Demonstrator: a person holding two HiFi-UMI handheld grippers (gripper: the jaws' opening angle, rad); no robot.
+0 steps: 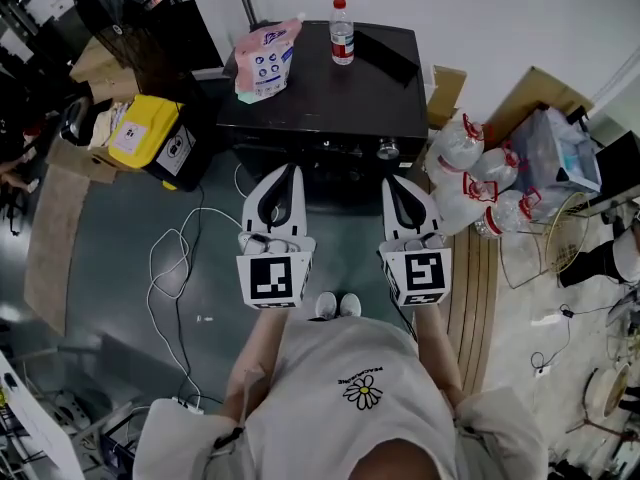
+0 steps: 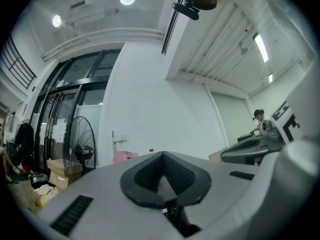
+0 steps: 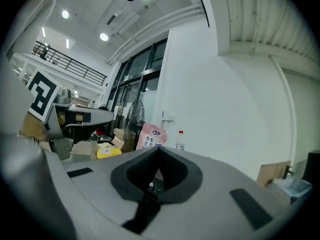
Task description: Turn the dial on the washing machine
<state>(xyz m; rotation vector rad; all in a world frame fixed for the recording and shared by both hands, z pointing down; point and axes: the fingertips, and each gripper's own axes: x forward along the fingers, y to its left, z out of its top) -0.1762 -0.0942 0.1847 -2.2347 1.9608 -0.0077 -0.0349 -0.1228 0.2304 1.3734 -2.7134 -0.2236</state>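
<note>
The black washing machine [image 1: 320, 83] stands against the far wall in the head view, and its silver dial [image 1: 388, 149] sits on the front panel at the right. My left gripper [image 1: 289, 172] is held in front of the machine's face, left of the dial, shut with nothing in it. A short way below the dial, my right gripper [image 1: 396, 184] is also shut and empty. In the left gripper view the left gripper [image 2: 162, 156] points upward at the wall. The right gripper view shows the right gripper [image 3: 159, 149] with its dark pads [image 3: 175, 174] pressed together.
A pink bag [image 1: 265, 58] and a water bottle [image 1: 342, 30] stand on the machine's top. A yellow box [image 1: 150, 133] and cardboard lie to the left, large water jugs [image 1: 470, 168] to the right. White cables [image 1: 170, 268] trail over the floor. A floor fan [image 2: 80, 144] stands at the left.
</note>
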